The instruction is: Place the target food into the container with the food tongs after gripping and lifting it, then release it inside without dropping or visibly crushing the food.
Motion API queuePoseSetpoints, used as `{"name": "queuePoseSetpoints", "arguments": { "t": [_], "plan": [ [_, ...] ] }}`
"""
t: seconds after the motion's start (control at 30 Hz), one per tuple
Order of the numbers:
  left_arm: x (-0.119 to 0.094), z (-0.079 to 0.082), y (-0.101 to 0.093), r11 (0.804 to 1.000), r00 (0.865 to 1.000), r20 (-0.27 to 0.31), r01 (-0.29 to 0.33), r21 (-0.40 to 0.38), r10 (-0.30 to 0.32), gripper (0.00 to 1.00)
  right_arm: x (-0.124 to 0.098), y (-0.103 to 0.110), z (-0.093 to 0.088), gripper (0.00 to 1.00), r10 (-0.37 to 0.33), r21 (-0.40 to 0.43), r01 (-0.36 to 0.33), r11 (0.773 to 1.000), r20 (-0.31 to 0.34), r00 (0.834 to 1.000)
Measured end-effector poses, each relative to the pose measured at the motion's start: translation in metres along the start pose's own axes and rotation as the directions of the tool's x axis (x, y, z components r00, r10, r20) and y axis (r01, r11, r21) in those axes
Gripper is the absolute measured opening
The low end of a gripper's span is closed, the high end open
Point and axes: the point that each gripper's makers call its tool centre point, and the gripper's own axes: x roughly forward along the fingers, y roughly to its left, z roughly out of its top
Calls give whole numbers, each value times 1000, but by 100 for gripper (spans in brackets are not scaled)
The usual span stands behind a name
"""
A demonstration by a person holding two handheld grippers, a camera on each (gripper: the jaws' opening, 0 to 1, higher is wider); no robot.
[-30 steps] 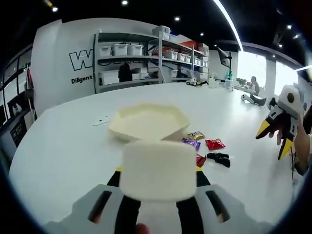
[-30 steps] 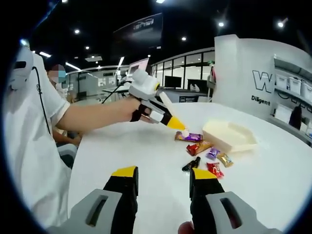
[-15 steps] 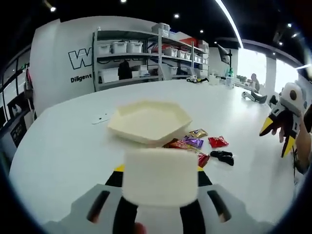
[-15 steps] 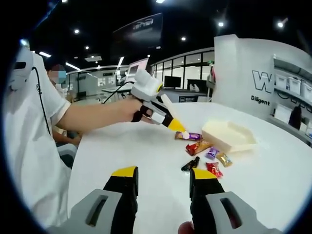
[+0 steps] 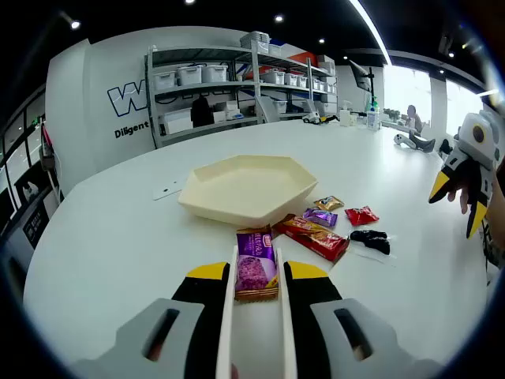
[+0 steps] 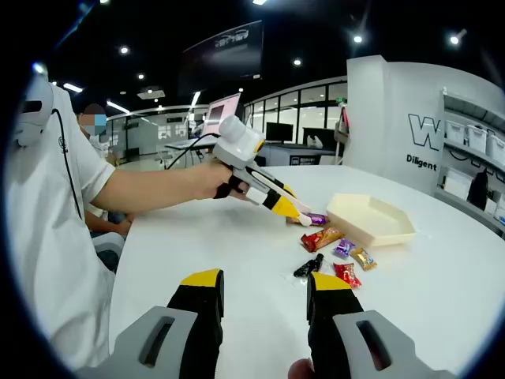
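Note:
My left gripper (image 5: 258, 272) is shut on white food tongs (image 5: 229, 316), whose two thin arms reach forward on either side of a purple snack packet (image 5: 256, 270) lying on the white table. In the right gripper view, the left gripper (image 6: 276, 201) slants down with the tongs' tip at that purple packet (image 6: 317, 219). Just beyond the packet sits a cream hexagonal tray (image 5: 248, 185), also seen as the tray (image 6: 371, 219), with nothing in it. My right gripper (image 6: 264, 288) is open and holds nothing; it hovers at the right edge as the right gripper (image 5: 456, 205).
Loose packets lie right of the tray: a red-orange one (image 5: 312, 237), a small purple one (image 5: 319, 215), a gold one (image 5: 330, 203), a red one (image 5: 361, 215) and a black one (image 5: 369, 237). A person's white shirt (image 6: 47, 237) is close on the left. Shelves (image 5: 237, 87) stand beyond the table.
The left gripper has tipped down toward the table. The tongs' white end no longer blocks the view, and their arms now straddle the purple packet. The right gripper has stayed put.

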Motion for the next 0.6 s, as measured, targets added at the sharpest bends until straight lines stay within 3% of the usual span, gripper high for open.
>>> {"name": "queuePoseSetpoints", "arguments": {
  "t": [0.6],
  "plan": [
    [3, -4, 6, 999, 998, -59, 31, -38, -33, 23, 2, 0, -1, 37, 3, 1, -3, 1000, -5, 1000]
  ]
}}
